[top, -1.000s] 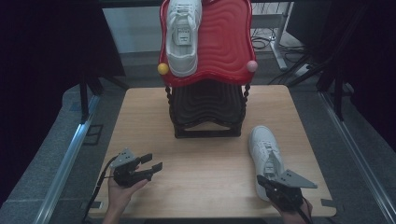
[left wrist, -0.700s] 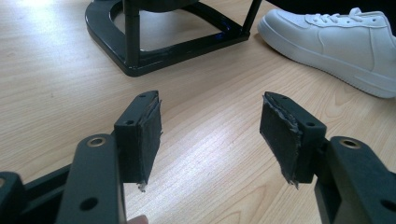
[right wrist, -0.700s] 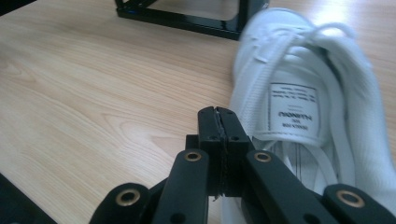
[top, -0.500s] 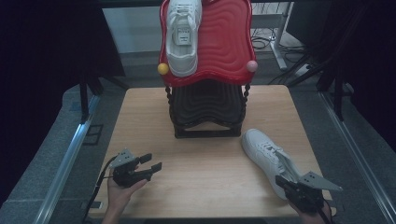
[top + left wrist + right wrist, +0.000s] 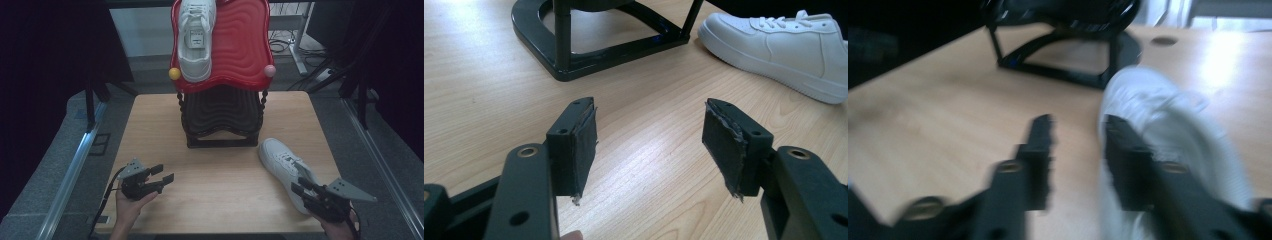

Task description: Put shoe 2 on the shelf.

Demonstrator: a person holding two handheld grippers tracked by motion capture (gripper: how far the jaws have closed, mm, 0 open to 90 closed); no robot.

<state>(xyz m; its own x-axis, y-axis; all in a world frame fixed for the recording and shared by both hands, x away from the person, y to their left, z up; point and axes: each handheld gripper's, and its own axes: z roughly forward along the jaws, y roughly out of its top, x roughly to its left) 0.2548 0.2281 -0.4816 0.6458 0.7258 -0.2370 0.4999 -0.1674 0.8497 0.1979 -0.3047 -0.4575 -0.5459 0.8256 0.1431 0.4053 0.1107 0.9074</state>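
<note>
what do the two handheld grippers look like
Both are black. The left gripper has two blocky jaws faced with dark, frayed pads, a grey three-cornered plate on top and a black cable trailing back. The right gripper carries the same grey plate.

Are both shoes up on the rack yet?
Not yet. One white sneaker already sits on the wavy red top shelf. The other white sneaker lies on the wooden table. The right gripper, at its heel, has just been opening; nothing shows between its jaws. The left gripper waits open. Shelving that shoe remains.
</note>
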